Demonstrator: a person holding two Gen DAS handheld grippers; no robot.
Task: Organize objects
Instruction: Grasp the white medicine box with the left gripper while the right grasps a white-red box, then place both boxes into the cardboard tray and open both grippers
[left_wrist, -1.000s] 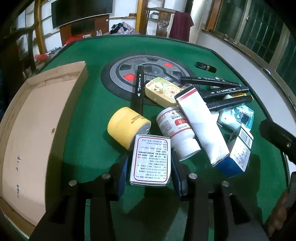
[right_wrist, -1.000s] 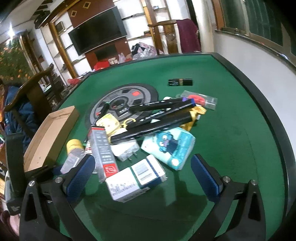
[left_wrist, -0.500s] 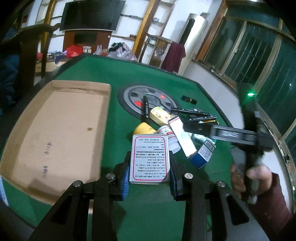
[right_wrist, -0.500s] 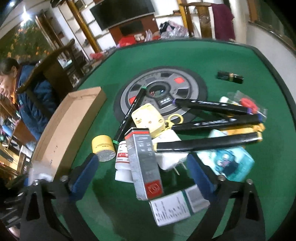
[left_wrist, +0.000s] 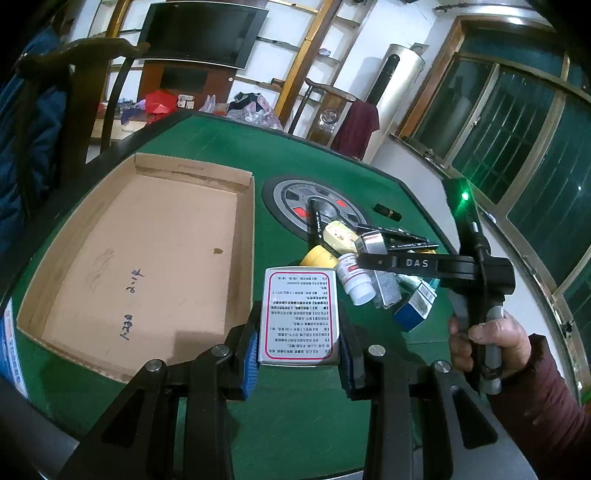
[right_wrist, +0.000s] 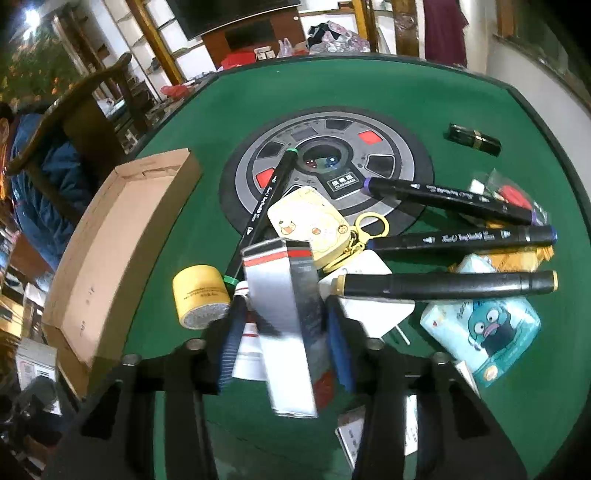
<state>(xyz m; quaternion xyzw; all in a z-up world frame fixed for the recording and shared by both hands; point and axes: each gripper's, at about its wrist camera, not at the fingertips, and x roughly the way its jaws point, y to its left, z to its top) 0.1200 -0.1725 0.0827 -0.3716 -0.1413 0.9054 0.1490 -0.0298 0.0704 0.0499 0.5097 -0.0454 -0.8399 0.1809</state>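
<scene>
Left gripper (left_wrist: 299, 350): jaws closed on a flat white box with a red border (left_wrist: 298, 315), held above the green table (left_wrist: 295, 424), just right of the empty cardboard tray (left_wrist: 147, 258). Right gripper (right_wrist: 280, 332): jaws narrowed around the tall grey carton (right_wrist: 286, 314) standing in the pile, apparently pinching it, though blur hides the contact. Risks, as judged: the white box is gripped near its lower end only, so a quick swing toward the tray could let it pivot or slip. Lifting the grey carton may drag its neighbours; the white pill bottle (right_wrist: 249, 354) lies against it, and the yellow tape roll (right_wrist: 199, 295) and black markers (right_wrist: 443, 284) nearby could roll.
</scene>
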